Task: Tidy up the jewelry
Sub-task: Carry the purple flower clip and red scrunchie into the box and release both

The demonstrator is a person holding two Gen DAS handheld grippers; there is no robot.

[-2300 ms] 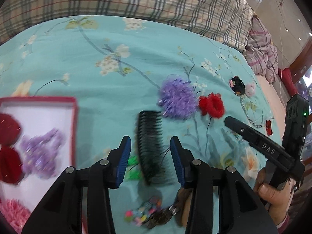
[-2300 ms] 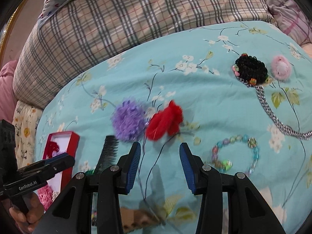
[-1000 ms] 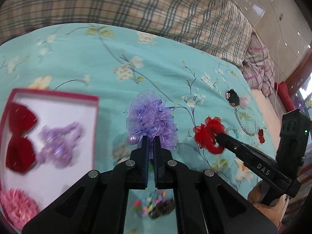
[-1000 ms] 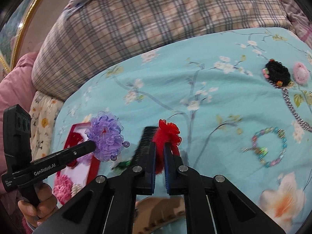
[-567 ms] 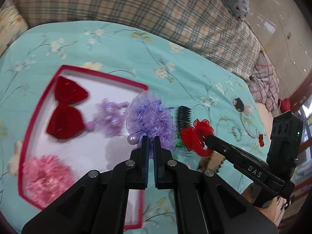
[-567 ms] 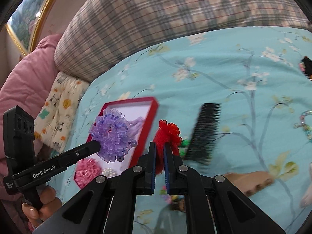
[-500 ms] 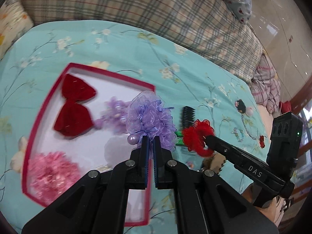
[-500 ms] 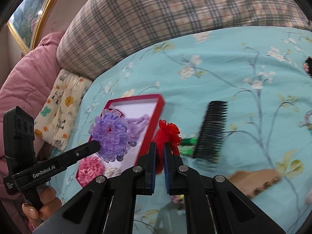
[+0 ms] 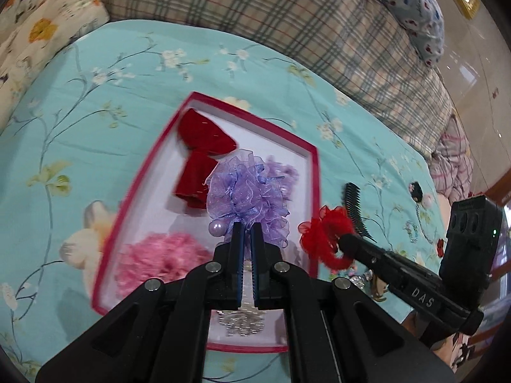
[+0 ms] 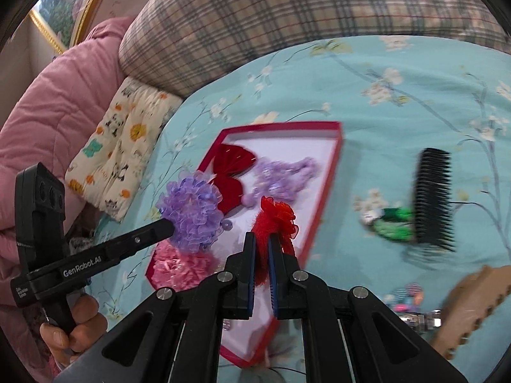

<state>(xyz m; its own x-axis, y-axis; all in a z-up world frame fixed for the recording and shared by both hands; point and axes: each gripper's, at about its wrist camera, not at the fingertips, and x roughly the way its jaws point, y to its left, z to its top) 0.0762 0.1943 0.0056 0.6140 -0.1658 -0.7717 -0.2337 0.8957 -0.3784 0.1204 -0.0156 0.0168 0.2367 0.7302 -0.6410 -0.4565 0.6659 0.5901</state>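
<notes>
My left gripper [image 9: 246, 228] is shut on a purple frilly scrunchie [image 9: 247, 191] and holds it above the red-rimmed white box [image 9: 311, 159]. My right gripper [image 10: 262, 239] is shut on a red frilly scrunchie [image 10: 276, 215], held over the box's right rim [image 10: 332, 172]. The left gripper also shows in the right wrist view [image 10: 166, 223], and the right gripper in the left wrist view [image 9: 343, 241]. In the box lie a red bow [image 9: 199, 146], a pale purple hair piece [image 10: 287, 175], a pink scrunchie [image 9: 156, 261] and a silver piece [image 9: 241, 320].
A black comb [image 10: 432, 194] and a green item [image 10: 392, 220] lie on the teal floral bedspread [image 9: 95, 95] right of the box. A bead bracelet [image 10: 407, 298] and a cardboard piece [image 10: 472, 300] lie nearer. A plaid pillow [image 10: 287, 16] lines the back.
Both grippers closed on their scrunchies, lifted them off the bedspread and carried them left to the box. The box now lies under both.
</notes>
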